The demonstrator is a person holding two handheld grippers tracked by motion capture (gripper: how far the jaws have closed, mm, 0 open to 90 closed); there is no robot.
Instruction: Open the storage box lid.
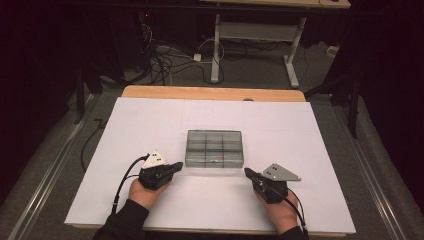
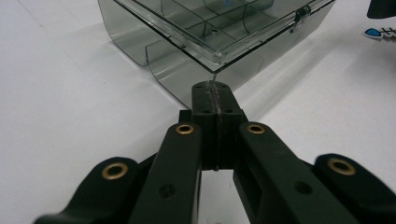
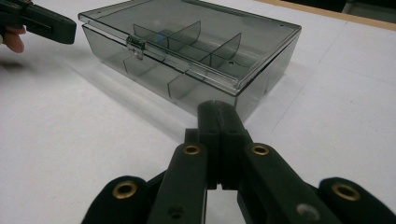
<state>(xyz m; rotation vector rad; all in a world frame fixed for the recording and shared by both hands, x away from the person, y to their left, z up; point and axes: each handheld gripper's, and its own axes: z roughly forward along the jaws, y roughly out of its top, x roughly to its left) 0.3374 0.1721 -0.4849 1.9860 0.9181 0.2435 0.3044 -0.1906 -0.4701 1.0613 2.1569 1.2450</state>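
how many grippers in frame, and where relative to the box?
2. The left gripper sits at the near-left corner of the clear divided box, jaws shut; the right gripper sits at its near-right corner, jaws shut. Neither holds anything.

black left gripper [image 1: 176,167] and right gripper [image 1: 248,173] with brass-ringed jaws, grey three-cornered plates, black cables; dark sleeves.

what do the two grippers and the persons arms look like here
Both the left gripper and the right gripper are black, with two flat fingers on linked arms with brass-coloured rivets. Each carries a grey three-cornered plate on top and trails a black cable. The person wears dark sleeves.
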